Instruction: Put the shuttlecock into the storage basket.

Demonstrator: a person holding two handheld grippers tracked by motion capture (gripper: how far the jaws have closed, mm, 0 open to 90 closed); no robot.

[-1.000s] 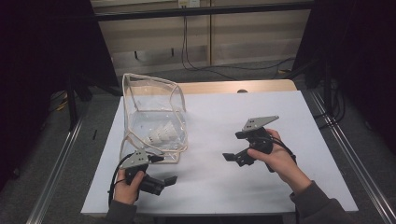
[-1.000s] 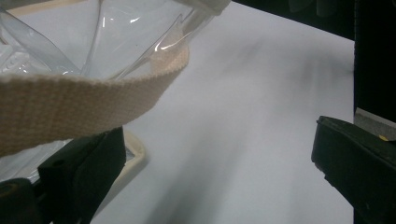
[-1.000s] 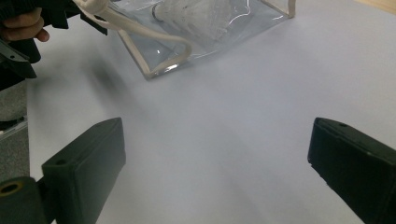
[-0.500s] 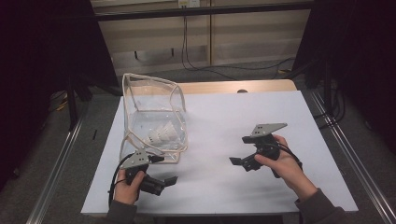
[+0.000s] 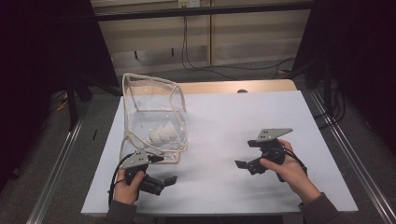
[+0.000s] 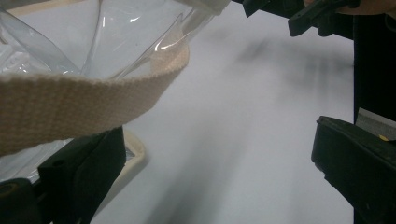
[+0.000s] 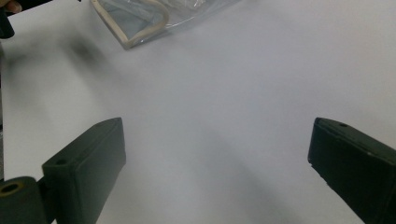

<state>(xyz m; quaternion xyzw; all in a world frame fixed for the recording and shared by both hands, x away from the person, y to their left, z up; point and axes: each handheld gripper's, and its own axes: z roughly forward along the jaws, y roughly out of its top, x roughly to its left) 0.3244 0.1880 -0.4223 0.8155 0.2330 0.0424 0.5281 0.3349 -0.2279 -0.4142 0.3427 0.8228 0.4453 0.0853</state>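
Observation:
A clear plastic bag [image 5: 152,112] with beige trim stands open on the white table [image 5: 224,116], and a white shuttlecock [image 5: 162,134] lies inside it. My left gripper [image 5: 164,169] rests just in front of the bag's near corner, open. In the left gripper view its jaws [image 6: 219,172] stand wide apart, with the bag's beige strap [image 6: 79,105] crossing above the left one and nothing held. My right gripper [image 5: 246,154] is open over bare table at the right, well apart from the bag. In the right gripper view it [image 7: 215,163] holds nothing, and the bag's corner [image 7: 140,18] lies far ahead.
The table's front edge lies just behind both hands. Metal rails [image 5: 56,177] run along the left and right sides. A wooden strip [image 5: 233,87] borders the far edge. The other hand's gripper [image 6: 317,14] shows at the top right of the left gripper view.
My right gripper has moved right and back toward the person, away from the bag. The left gripper, bag and shuttlecock have stayed put.

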